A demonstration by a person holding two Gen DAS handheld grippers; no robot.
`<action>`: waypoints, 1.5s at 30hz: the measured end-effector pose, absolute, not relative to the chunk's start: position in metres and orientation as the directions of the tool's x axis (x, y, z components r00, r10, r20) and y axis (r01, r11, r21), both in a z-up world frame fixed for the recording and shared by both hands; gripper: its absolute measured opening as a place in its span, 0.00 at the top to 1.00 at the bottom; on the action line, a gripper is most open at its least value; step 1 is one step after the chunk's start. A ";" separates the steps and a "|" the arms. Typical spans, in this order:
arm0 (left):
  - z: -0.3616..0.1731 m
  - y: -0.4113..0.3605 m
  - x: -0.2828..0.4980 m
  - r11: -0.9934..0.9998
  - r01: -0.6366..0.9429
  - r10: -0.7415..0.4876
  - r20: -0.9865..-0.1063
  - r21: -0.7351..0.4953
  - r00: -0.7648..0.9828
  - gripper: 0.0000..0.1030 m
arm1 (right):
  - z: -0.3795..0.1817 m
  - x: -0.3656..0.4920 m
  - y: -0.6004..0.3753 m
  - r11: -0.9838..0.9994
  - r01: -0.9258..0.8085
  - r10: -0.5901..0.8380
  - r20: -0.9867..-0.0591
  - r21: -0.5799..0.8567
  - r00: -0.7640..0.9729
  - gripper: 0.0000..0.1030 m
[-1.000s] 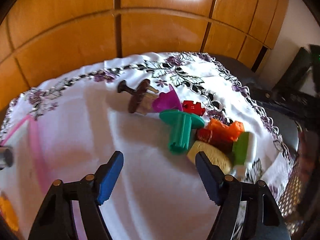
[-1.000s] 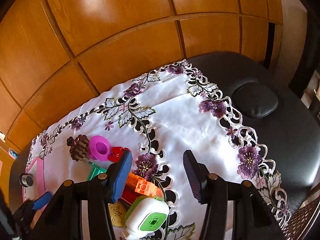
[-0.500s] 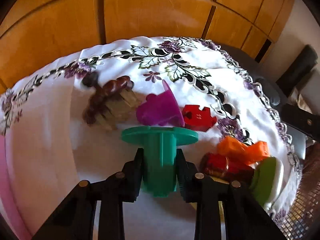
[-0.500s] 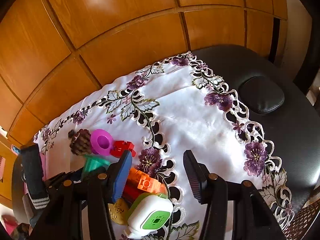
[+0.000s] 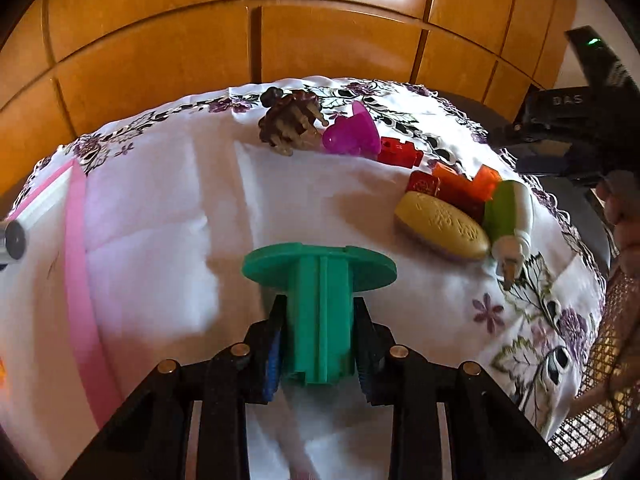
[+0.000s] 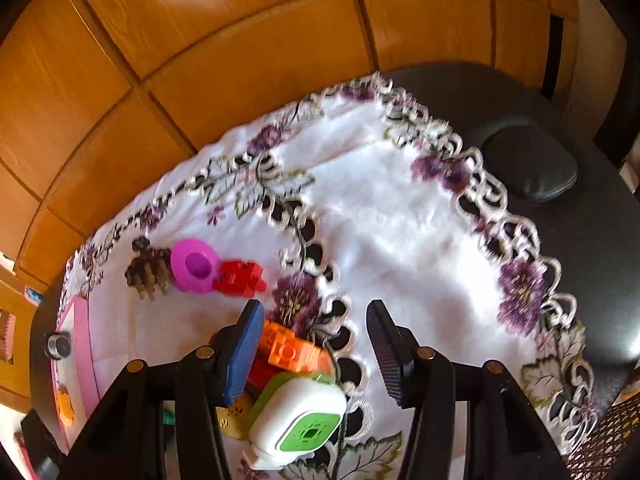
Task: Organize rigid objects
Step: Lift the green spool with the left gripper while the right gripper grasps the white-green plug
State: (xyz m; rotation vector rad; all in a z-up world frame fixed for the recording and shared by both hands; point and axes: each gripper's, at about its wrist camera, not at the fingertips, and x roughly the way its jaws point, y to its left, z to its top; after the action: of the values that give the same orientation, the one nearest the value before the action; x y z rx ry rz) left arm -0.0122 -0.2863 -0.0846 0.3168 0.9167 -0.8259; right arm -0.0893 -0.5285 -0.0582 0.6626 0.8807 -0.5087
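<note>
My left gripper [image 5: 319, 344] is shut on a green plastic piece [image 5: 320, 296] with a round flange and holds it above the white cloth. Further off lie a brown hair claw [image 5: 290, 128], a magenta cup [image 5: 352, 136], a red block [image 5: 400, 154], an orange brick [image 5: 466, 182], a yellow oval piece [image 5: 442, 226] and a white-and-green device [image 5: 510, 216]. My right gripper [image 6: 316, 344] is open above the orange brick [image 6: 290, 350] and the white-and-green device [image 6: 300, 420]. The magenta cup [image 6: 194, 266], red block [image 6: 240, 278] and hair claw [image 6: 148, 272] lie beyond it.
A pink-rimmed tray [image 5: 76, 248] sits at the left of the cloth; it also shows in the right wrist view [image 6: 82, 344]. A black padded surface [image 6: 560, 216] lies under the embroidered cloth [image 6: 400, 220] on the right. A wooden panel wall [image 5: 320, 20] stands behind.
My left gripper closed on the green piece, lifted it and drew it back from the pile. My right gripper stayed open and shifted slightly.
</note>
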 end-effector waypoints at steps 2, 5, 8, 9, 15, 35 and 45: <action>-0.085 -0.285 -0.012 0.658 0.747 -0.498 -0.800 -0.097 0.336 0.71 | -0.063 -0.087 -0.527 0.694 0.650 -0.120 -0.842 0.308 0.526 0.47; -0.086 -0.285 -0.014 0.655 0.750 -0.501 -0.794 -0.088 0.344 0.71 | -0.074 -0.087 -0.526 0.677 0.656 -0.063 -0.862 0.333 0.503 0.45; -0.086 -0.280 -0.015 0.656 0.748 -0.508 -0.791 -0.099 0.341 0.71 | -0.077 -0.086 -0.522 0.684 0.657 -0.063 -0.871 0.318 0.487 0.36; -0.086 -0.279 -0.014 0.657 0.747 -0.511 -0.790 -0.106 0.338 0.71 | -0.079 -0.086 -0.520 0.685 0.653 -0.050 -0.874 0.321 0.483 0.35; -0.085 -0.272 -0.016 0.654 0.748 -0.522 -0.785 -0.116 0.334 0.71 | -0.090 -0.084 -0.500 0.709 0.623 0.023 -0.893 0.331 0.449 0.34; -0.076 -0.249 -0.030 0.649 0.748 -0.547 -0.767 -0.137 0.335 0.71 | -0.030 -0.065 -0.402 0.953 0.296 -0.109 -0.835 0.067 0.540 0.39; -0.051 -0.207 -0.045 0.634 0.757 -0.594 -0.726 -0.158 0.346 0.71 | -0.090 0.000 -0.356 0.997 0.082 -0.030 -0.901 0.006 0.432 0.39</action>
State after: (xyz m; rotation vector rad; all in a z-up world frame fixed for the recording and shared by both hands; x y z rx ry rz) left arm -0.0454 -0.2065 -0.0510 0.2210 0.8397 -0.8857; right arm -0.0002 -0.3561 -0.0902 0.0514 1.1221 -0.0698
